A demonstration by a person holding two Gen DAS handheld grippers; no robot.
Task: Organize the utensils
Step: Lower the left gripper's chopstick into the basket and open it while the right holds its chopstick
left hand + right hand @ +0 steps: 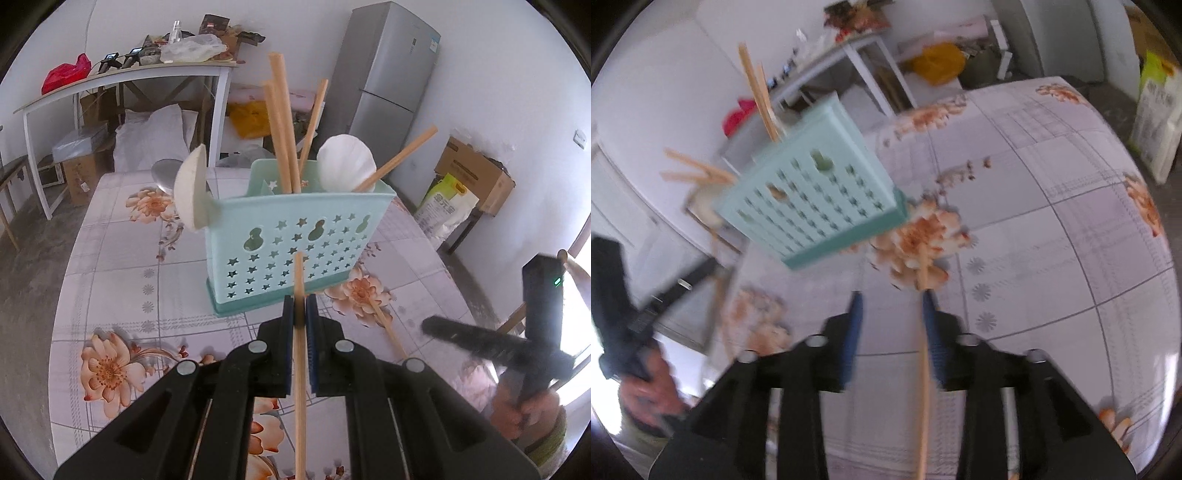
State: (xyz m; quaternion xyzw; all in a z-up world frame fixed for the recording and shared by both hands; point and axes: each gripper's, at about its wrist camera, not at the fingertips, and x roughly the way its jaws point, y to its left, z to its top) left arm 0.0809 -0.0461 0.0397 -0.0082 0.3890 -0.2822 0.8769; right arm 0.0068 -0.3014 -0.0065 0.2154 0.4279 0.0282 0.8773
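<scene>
On the floral tablecloth [110,258], toward its far edge, stands the mint utensil holder [295,236] with chopsticks and white spoons inside. Left gripper [300,314] clamps one chopstick [300,369]. Right gripper [892,299] has its fingers apart; another chopstick [924,369] lies against its right finger.

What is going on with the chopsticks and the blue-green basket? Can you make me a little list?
holder: teal utensil holder, upright on the floral tablecloth
inside holder: chopsticks and two white spoons
left gripper: shut on one chopstick
right gripper: open, a loose chopstick lies beside one pad
left to do: both chopsticks not yet in the holder
</scene>
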